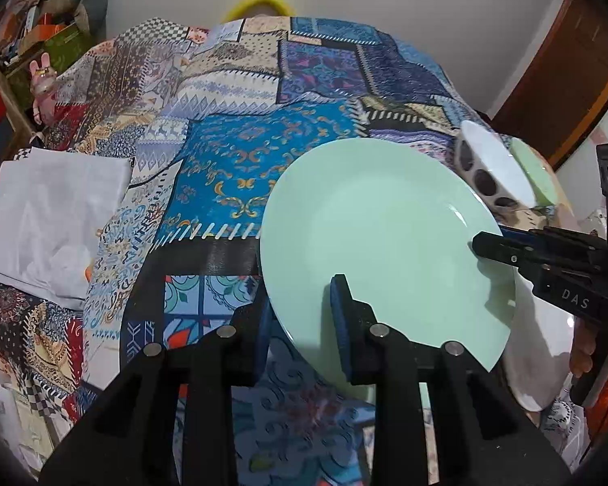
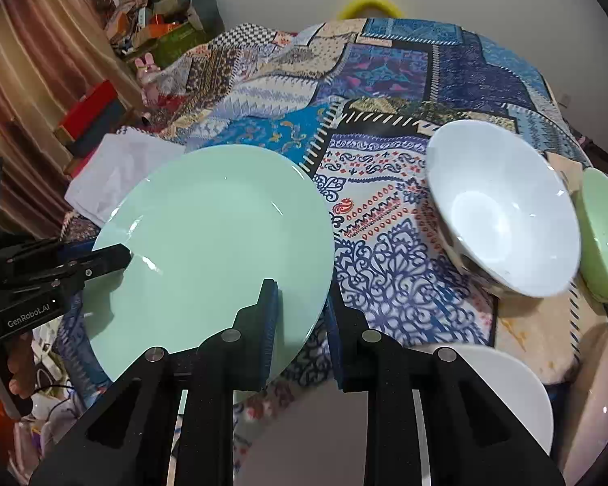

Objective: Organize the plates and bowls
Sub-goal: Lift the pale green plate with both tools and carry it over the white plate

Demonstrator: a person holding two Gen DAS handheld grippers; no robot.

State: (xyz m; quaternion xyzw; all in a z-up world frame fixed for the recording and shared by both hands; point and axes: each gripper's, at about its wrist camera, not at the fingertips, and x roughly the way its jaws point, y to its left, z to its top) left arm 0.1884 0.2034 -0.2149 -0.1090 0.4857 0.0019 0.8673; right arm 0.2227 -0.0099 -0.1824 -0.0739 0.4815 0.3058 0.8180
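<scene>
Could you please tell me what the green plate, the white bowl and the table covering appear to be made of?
Green plate: likely glazed ceramic or opal glass; smooth, glossy, with sharp light glints.
White bowl: probably glazed ceramic; shiny inside, dark spots printed outside.
Table covering: printed woven fabric, matte; it drapes and wrinkles at the far left.

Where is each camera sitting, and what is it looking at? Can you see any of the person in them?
Left wrist view: sits on the left gripper, looking down its fingers at the green plate it pinches; the right gripper and some fingers show.
Right wrist view: sits on the right gripper, looking at the same green plate, white bowl beyond; the left gripper shows.
Both share the plate, bowl and patterned cloth.
</scene>
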